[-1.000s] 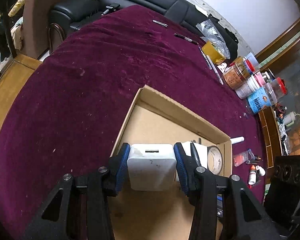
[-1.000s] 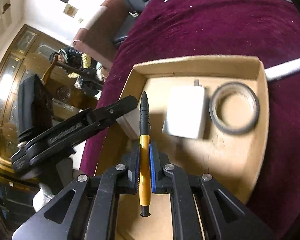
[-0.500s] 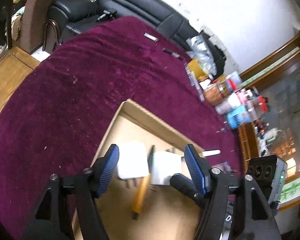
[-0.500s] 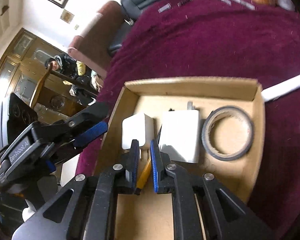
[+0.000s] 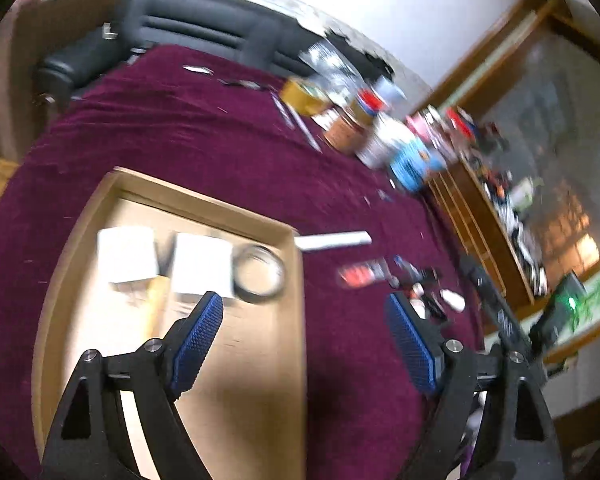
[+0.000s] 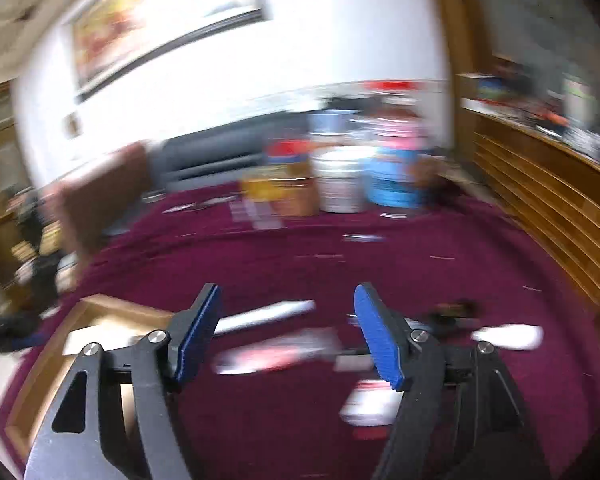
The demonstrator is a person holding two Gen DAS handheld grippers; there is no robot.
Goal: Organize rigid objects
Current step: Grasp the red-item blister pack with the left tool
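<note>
**Box holding four items, both grippers spread wide above the cloth**

The cardboard box (image 5: 204, 360) is lying on the maroon tablecloth (image 5: 180, 136), and inside it two white adapter blocks are sitting side by side near the far wall: the left white block (image 5: 126, 254) and the right white block (image 5: 202, 264). Between them a yellow pen (image 5: 156, 300) is lying, blurred, running toward the near side. A tape ring (image 5: 259, 268) is resting flat just beside the right block, close to the box's right wall.

The left gripper (image 5: 304, 344) is hovering over the box's right wall with its blue pads (image 5: 198, 340) standing far apart and nothing between them. The right gripper (image 6: 286, 336) is likewise gaping wide and carrying nothing, hanging over the cloth to the right of the box (image 6: 112, 310).

Just outside the box, a white tube (image 5: 332, 239) is lying on the cloth, touching or nearly touching the box's corner. Beyond it, a red-and-white packet (image 6: 276, 354) and a scatter of small items (image 5: 424, 284) are lying on the cloth, too blurred to identify. Farther back, a cluster of jars and cans (image 5: 380, 132) is standing near the cloth's far edge, with a black sofa (image 5: 204, 28) behind.
</note>
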